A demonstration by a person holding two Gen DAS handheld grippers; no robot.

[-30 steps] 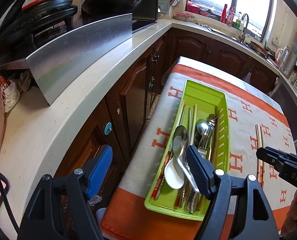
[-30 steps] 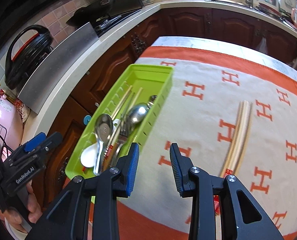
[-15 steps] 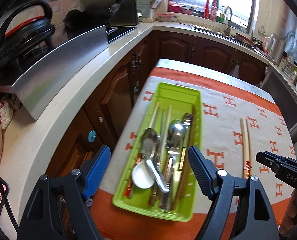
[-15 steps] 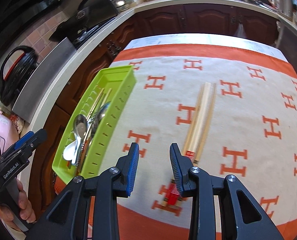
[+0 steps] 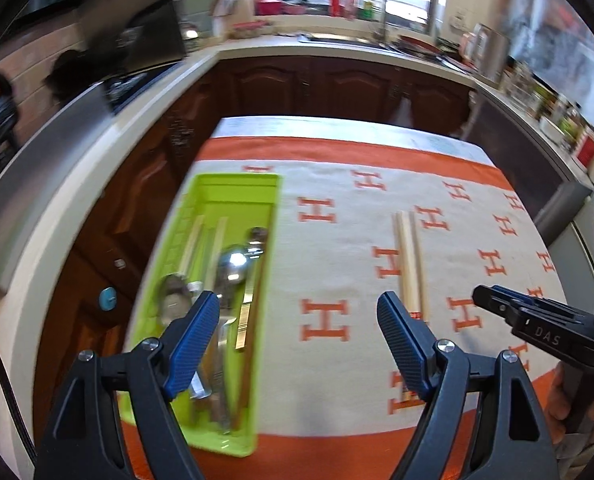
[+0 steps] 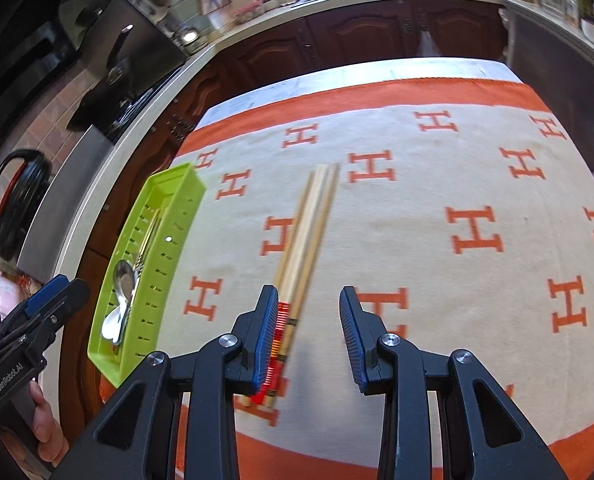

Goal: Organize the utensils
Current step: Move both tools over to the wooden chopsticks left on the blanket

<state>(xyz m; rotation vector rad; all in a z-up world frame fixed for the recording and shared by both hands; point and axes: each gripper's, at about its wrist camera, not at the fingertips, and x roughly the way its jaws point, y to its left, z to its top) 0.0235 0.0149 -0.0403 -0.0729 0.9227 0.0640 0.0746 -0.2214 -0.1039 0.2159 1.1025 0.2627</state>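
Note:
A lime green tray [image 5: 237,178] lies at the left of the cloth and holds metal spoons [image 5: 235,264], a white spoon and chopsticks. A pair of wooden chopsticks [image 6: 309,220] with red-banded ends lies loose on the cloth. My right gripper [image 6: 309,294] hovers open just above those banded ends, which run under its left finger; nothing sits between the jaws. My left gripper [image 5: 297,304] stands wide open above the cloth, its left finger over the tray and its right finger near the loose chopsticks [image 5: 407,256]. The tray [image 6: 169,260] also shows in the right wrist view.
A cream cloth with orange H marks [image 6: 417,200] covers the table. A pale counter [image 5: 77,184] with a metal splash guard, a stove and a black-and-red cooker [image 6: 13,200] runs along the left above dark wood cabinets. A sink [image 5: 377,36] sits under the window.
Both grippers have swung right across the table. The tray slid toward the left of both views. The right gripper now sits over the loose chopsticks' banded ends; the left has left the tray's middle.

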